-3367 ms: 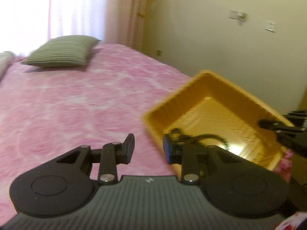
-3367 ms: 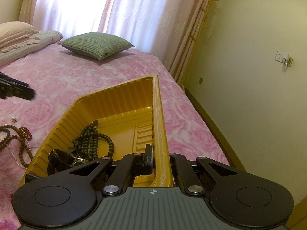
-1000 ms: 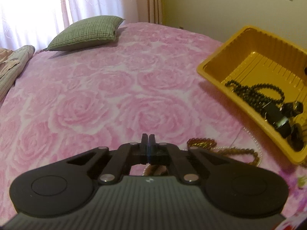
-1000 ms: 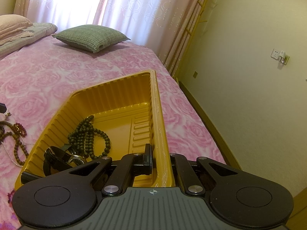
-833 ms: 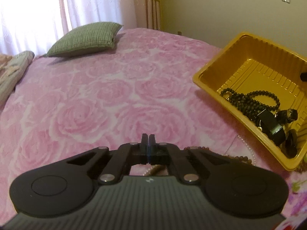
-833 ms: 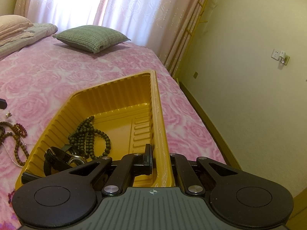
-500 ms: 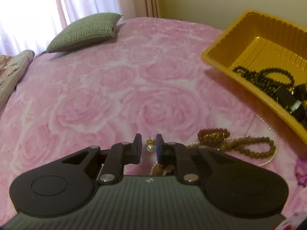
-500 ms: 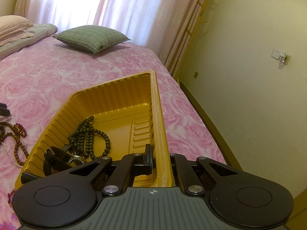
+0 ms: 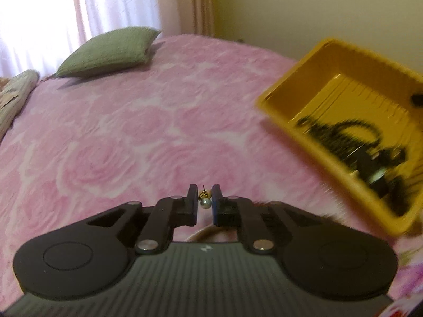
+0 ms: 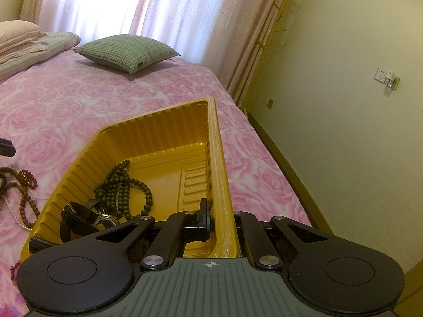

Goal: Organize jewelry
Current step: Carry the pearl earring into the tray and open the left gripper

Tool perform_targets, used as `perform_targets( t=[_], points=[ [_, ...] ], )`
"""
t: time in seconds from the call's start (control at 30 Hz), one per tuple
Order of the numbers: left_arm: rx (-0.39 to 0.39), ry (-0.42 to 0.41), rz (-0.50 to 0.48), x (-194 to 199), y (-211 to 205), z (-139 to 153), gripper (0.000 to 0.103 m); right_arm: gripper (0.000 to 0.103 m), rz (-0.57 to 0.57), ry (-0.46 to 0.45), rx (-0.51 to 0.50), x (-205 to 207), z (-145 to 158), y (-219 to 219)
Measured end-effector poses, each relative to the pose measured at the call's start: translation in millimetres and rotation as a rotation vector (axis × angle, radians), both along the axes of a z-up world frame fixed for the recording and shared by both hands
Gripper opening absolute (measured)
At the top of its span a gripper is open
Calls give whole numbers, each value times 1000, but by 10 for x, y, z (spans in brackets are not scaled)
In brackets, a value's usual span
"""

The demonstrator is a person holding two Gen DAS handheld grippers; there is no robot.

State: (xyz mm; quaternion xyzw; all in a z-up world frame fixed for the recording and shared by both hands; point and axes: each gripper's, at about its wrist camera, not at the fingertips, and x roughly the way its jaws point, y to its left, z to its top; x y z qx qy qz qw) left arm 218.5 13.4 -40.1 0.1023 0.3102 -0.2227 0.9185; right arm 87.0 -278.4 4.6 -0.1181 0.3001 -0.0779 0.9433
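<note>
A small pearl earring [image 9: 205, 203] with a gold stud sits between the pads of my left gripper [image 9: 205, 198], whose jaws are closing on it above the pink rose bedspread [image 9: 132, 137]. The yellow tray [image 9: 290, 121] lies to the right, blurred. My right gripper [image 10: 220, 214] is shut on the tray's right wall [image 10: 219, 174]. Inside the tray lie a dark bead string [image 10: 124, 185] and a black watch [image 10: 79, 216]. Brown and red bead strings [image 10: 23, 185] lie on the bed left of the tray, near a tip of the left gripper [image 10: 5, 148].
A green pillow [image 10: 127, 50] lies at the far end of the bed, with folded bedding [image 10: 23, 45] to its left. The bed's edge [image 10: 264, 158] drops to the floor just right of the tray, beside a cream wall [image 10: 343, 132] and curtains [image 10: 185, 13].
The left jaws went from shut to parted around the earring on the bedspread, then narrowed on it and rose; its view swung toward the tray. The right gripper and tray stayed still.
</note>
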Motion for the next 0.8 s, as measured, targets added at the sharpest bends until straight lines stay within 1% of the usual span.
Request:
perform_targets(
  t=[0.07,0.17,0.3,0.4,0.57,0.73,0.77,0.8],
  points=[
    [-39,-3,-40,-43,-111,107,9,4,0,-1,-4,0,-2,2],
    [-67,-19,-104,-117,-339,256,9,4,0,-2,-5,4,-3,7],
    [-107,-40,-165,-171,-640,444,9,4,1,-1,-2,2,-5,-2],
    [-140,-33,-210,-180,-836,523,9,4,0,-1,-2,2,-5,-4],
    [-144,-32,-265,-194,-1138,550,9,4,1,0,0,5,-7,-3],
    [-140,-9,-295,-169,-1340,460,9,4,1,-2,-1,-1,-12,-11],
    [-139,-8,-299,-168,-1354,447,10,4,1,-2,-1,3,-12,-6],
    [-139,-5,-297,-162,-1369,435,14,4,0,-2,1,3,-9,-11]
  ],
)
